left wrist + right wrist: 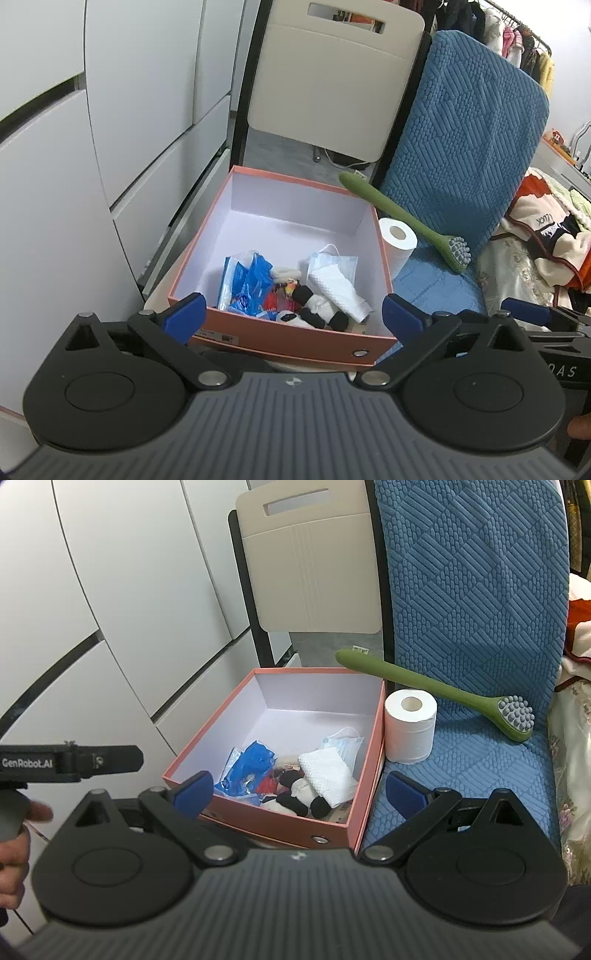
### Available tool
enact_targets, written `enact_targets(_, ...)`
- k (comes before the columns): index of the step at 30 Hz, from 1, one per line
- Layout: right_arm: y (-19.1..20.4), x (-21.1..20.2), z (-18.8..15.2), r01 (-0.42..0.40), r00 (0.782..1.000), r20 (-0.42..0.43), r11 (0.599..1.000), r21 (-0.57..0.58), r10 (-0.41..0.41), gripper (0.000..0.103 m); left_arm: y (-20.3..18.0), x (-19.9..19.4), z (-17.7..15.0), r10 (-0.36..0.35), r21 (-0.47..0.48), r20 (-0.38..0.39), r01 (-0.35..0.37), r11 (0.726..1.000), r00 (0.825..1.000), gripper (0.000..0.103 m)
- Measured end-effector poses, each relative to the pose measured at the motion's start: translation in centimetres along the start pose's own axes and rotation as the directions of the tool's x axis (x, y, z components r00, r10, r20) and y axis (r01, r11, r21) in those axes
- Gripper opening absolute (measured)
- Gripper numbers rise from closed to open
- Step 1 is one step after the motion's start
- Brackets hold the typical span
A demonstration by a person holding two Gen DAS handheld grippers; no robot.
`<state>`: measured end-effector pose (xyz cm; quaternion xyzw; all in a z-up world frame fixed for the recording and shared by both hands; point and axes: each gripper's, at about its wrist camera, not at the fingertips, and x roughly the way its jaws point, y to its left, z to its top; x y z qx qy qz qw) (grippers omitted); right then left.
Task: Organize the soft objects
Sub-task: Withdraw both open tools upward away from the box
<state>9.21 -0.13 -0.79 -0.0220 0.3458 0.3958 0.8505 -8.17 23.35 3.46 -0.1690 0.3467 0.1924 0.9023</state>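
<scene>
An open pink box (295,343) (273,829) stands on a chair seat. Inside lie a blue plastic packet (245,286) (249,766), a face mask (334,260) (343,744), a folded white cloth (340,291) (327,775) and black-and-white socks (314,314) (299,797). A white toilet paper roll (397,242) (410,725) stands upright just right of the box on a blue cushion (443,280) (465,760). A green long-handled brush (410,221) (443,694) leans beside it. My left gripper (293,314) and right gripper (301,794) are open and empty, just before the box's near wall.
White drawer cabinets (92,147) (74,609) stand on the left. A beige chair back (332,85) (310,565) rises behind the box. Piled clothes and blankets (535,240) lie on the right. The other gripper's body shows at each view's edge (554,339) (55,762).
</scene>
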Motion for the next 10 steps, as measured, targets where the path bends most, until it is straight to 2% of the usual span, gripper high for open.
enact_targets(10,-0.14,0.2,0.06,0.005,1.0,-0.002,1.0,0.007,-0.005,0.101,-0.19,0.06,-0.15,-0.021,-0.005,-0.014,0.021,1.0,1.0,0.103)
